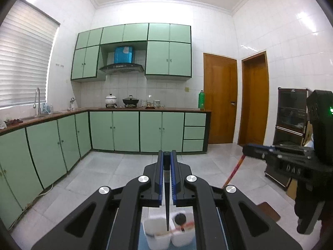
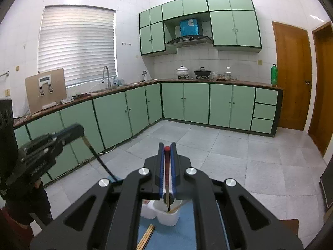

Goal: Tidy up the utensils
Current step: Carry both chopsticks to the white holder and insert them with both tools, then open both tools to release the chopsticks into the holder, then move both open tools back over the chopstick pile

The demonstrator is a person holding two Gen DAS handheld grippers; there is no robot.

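- Left wrist view: the left gripper [image 1: 167,156] has its fingers pinched narrow on a black chopstick [image 1: 167,195] – slim, stiff, light and likely smooth, it hangs tip-down just above the left cup of the white twin holder [image 1: 156,232]. The grip sits near the top end, so the long free length could swing; it looks fairly steady as held.
- Same view: the right cup already has a dark round-ended utensil [image 1: 180,218] standing in it, crowding the drop. At the right edge the right gripper [image 1: 248,149] shows, with a red-handled chopstick [image 1: 234,171] trailing down from it.
- Right wrist view: the right gripper's fingers are closed narrow on the red-handled chopstick – red cap at the tips, shaft running down toward the holder's nearer cup, where wooden sticks lean.
- Same view: loose wooden chopsticks [image 2: 146,236] lie on the blue mat [image 2: 187,225] beside the holder; thin and flat-lying, they look awkward to pinch. The left gripper is at the left, well apart.
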